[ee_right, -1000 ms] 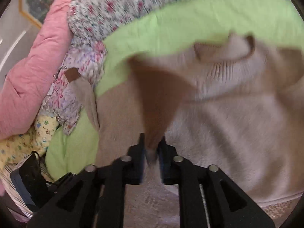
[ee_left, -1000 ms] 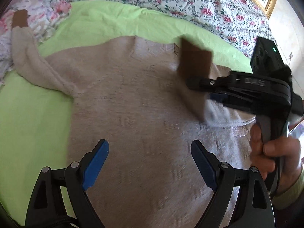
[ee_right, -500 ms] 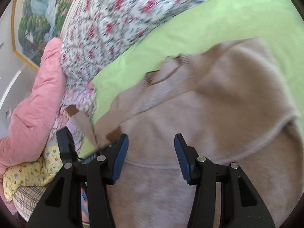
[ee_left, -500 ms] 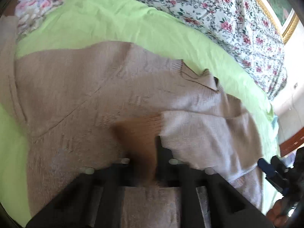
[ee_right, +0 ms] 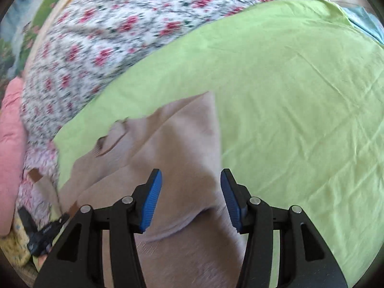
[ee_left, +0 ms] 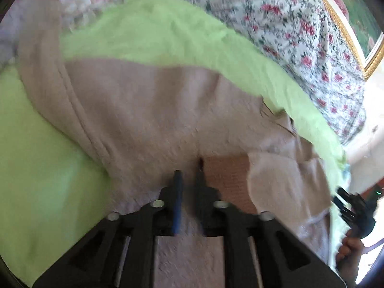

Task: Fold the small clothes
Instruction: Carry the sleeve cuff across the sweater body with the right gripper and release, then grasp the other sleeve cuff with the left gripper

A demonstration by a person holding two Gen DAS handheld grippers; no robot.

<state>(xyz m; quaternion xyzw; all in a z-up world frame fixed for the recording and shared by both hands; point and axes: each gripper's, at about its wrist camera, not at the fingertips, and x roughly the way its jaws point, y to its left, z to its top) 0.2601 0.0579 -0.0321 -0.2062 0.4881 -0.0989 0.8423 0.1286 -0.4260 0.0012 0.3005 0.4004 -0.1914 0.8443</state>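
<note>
A beige knit sweater (ee_left: 153,110) lies flat on a light green sheet (ee_left: 36,168). One sleeve with a brown cuff (ee_left: 228,175) is folded across its body. My left gripper (ee_left: 188,177) is shut, jaws nearly touching, at the edge of that cuff; whether it pinches cloth I cannot tell. My right gripper (ee_right: 190,192) is open and empty, low over the folded side of the sweater (ee_right: 177,144). The other sleeve (ee_left: 43,72) stretches out at far left, its brown cuff (ee_right: 34,175) on the floral bedding.
A floral duvet (ee_right: 108,36) lies behind the green sheet (ee_right: 300,108). A pink pillow (ee_right: 9,144) sits at the far left. A gold picture frame (ee_left: 360,48) hangs on the wall. The right gripper and hand show at the left view's lower right (ee_left: 352,216).
My right gripper let go of the sleeve cuff, opened and swung right. My left gripper went from open to shut at the folded cuff and moved in closer.
</note>
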